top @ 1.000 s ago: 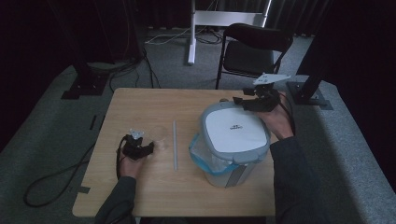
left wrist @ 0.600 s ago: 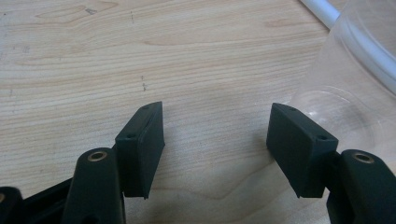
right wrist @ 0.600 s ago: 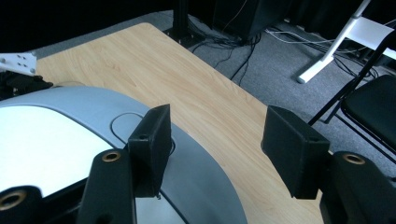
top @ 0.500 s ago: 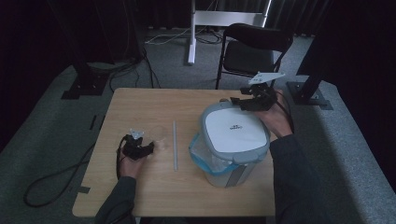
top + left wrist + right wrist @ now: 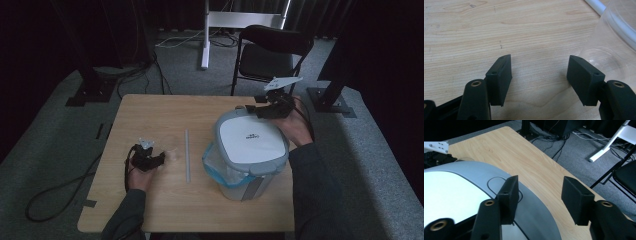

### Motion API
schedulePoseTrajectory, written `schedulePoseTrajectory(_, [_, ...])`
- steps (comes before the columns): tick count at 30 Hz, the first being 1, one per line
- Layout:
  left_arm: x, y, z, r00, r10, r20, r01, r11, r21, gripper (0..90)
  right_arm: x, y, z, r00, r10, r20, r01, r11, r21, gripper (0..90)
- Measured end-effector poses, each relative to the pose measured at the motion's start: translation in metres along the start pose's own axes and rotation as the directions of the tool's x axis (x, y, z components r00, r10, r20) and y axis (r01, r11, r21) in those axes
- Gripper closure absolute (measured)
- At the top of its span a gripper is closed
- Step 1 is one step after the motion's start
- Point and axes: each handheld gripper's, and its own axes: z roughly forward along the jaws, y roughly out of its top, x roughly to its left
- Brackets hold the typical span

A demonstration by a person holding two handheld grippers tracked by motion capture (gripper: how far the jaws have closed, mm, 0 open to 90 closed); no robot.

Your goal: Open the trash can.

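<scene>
High view – one bin point(image 5: 250, 150), one straw point(image 5: 187, 155) (white)

My wooden table point(image 5: 150, 120) at frame centre carries a lidded grey bin point(image 5: 250, 150) right, a white rod point(image 5: 187, 156) mid-frame, and a clear cup point(image 5: 614, 47) beside it.

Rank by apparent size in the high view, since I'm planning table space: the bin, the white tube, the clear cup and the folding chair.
1. Folding chair and bin: alike, and the chair stands farther off, so unranked.
2. White tube: long, thin.
3. Clear cup: smallest, faint.
</scene>
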Motion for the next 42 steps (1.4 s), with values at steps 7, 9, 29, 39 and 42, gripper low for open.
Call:
schedulePoseTrajectory(7, [0.000,0.000,0.000,1.0000,0.000,0.000,0.000,1.0000,0.000,36.6,0.000,0.001,0.003,1.0000,0.003,0.000,-0.003,1.000,0.021,55.4])
schedulePoseTrajectory(9, [0.000,0.000,0.000,1.0000,0.000,0.000,0.000,1.0000,0.000,36.6,0.001,0.001,0.002,1.0000,-0.006,-0.002,0.007,1.000,0.020,57.3])
schedulePoseTrajectory(29, [0.000,0.000,0.000,1.0000,0.000,0.000,0.000,1.0000,0.000,36.6,0.004,0.007,0.004,0.9997,-0.020,-0.013,0.020,0.999,0.046,57.7])
schedulePoseTrajectory(39, [0.000,0.000,0.000,1.0000,0.000,0.000,0.000,1.0000,0.000,36.5,-0.010,-0.004,-0.002,0.9959,0.079,0.044,-0.079,0.997,-0.005,46.0])
schedulePoseTrajectory(42, [0.000,0.000,0.000,1.0000,0.000,0.000,0.000,1.0000,0.000,36.5,-0.019,-0.007,-0.008,0.9899,0.124,0.069,-0.122,0.992,-0.024,47.2])
